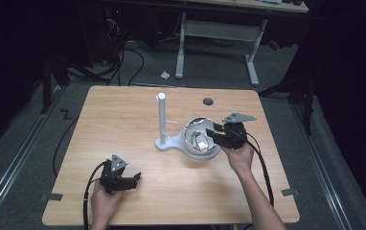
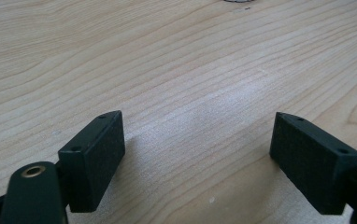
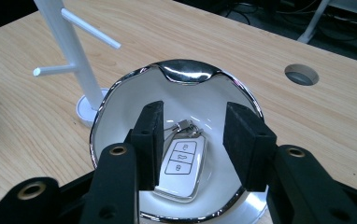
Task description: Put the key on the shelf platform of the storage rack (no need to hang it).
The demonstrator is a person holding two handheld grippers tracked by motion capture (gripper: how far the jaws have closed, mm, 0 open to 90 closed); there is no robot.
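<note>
I see a white car key fob [image 3: 182, 169] lying flat in a white bowl [image 3: 120, 105] with a shiny chrome rim. The fob has three outlined buttons in a column on its face and a silver edge; a small metal ring and clasp [image 3: 184, 126] sit at its far end, toward twelve o'clock in my right gripper view.

My right gripper [image 3: 193, 144] hangs over the bowl with its jaws parted and the fob between and below them; I cannot tell whether either pad touches it. The fob's near end is hidden behind the left jaw.

From the high view the bowl [image 1: 209, 154] sits right of the table's [image 1: 123, 120] centre, and the fob [image 1: 200, 142] is a pale blur inside it with no buttons legible. That view does show what the close one misses: the bowl joins a white base carrying an upright white post [image 1: 162, 117] at its nine o'clock, and the right gripper [image 1: 213, 134] comes in from three o'clock. A round hole [image 1: 208, 101] lies in the tabletop at the bowl's twelve o'clock.

My left gripper [image 1: 134, 179] rests well apart, near the table's seven o'clock edge. Its own view shows the jaws wide apart over bare wood grain [image 2: 190, 70], holding nothing.
</note>
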